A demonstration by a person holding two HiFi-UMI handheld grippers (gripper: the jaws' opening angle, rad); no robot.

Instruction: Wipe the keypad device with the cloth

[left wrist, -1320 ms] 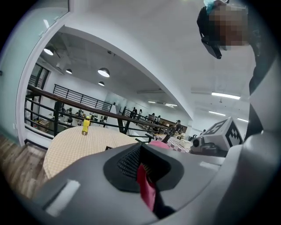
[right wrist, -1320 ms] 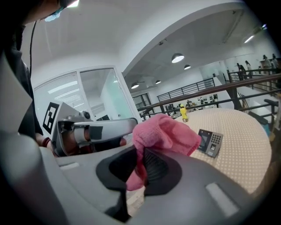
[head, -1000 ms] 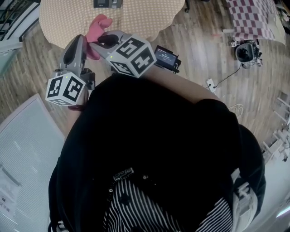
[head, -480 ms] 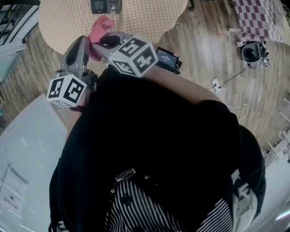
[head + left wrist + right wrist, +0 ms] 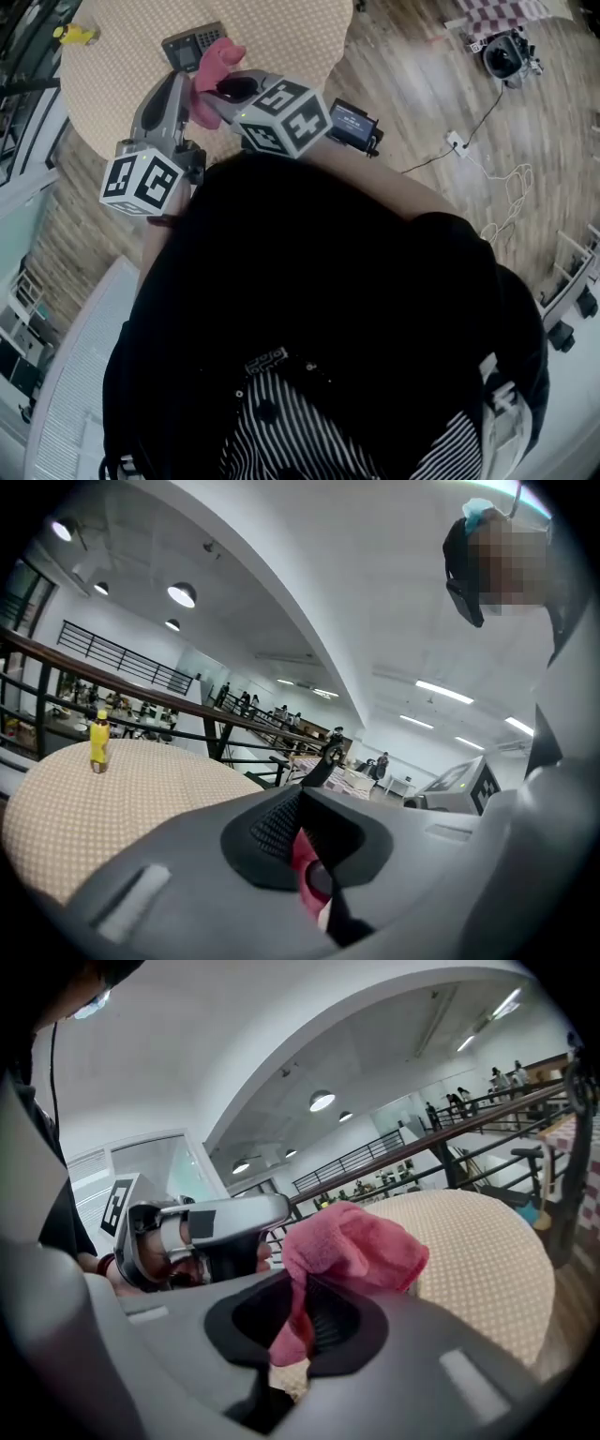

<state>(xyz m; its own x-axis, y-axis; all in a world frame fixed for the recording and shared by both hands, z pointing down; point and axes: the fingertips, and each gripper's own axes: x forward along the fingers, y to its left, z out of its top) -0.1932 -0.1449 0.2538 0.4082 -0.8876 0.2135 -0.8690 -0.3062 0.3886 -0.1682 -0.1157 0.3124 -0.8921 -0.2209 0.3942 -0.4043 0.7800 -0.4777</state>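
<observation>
Showing, in the head view, both grippers held in front of a dark-clad torso [image 5: 319,309] at the near edge of a round table [image 5: 281,37] with a beige dotted covering.

Pinched in the right gripper [image 5: 302,1312]: a pink cloth [image 5: 352,1246], jaws closed on a lower fold, the bulk of the fabric bunched above and beyond the fingertips.

Held alongside, to its left: the left gripper [image 5: 323,761], jaws drawn together into a single dark tip, with nothing identifiable between them. In the hollow at their base, a sliver of red, source not determinable.

Lying flat on the table just beyond the cloth: the keypad device [image 5: 192,47], dark, with a small screen and a block of keys, its near right corner overlapped by the cloth in the head view. Contact between cloth and device not determinable.

Standing upright near the far-left rim of the table, well apart from the device: a small yellow bottle [image 5: 97,742].

Seen just beside the rear of the right gripper, over the wooden floor [image 5: 422,103]: a small black unit with a lit display [image 5: 354,122].

Lying farther right on the floor: a white cable [image 5: 487,178] and a dark camera-like object [image 5: 506,52].

Visible behind the table in the gripper views: black railings [image 5: 141,667] and round ceiling lamps [image 5: 182,594].
</observation>
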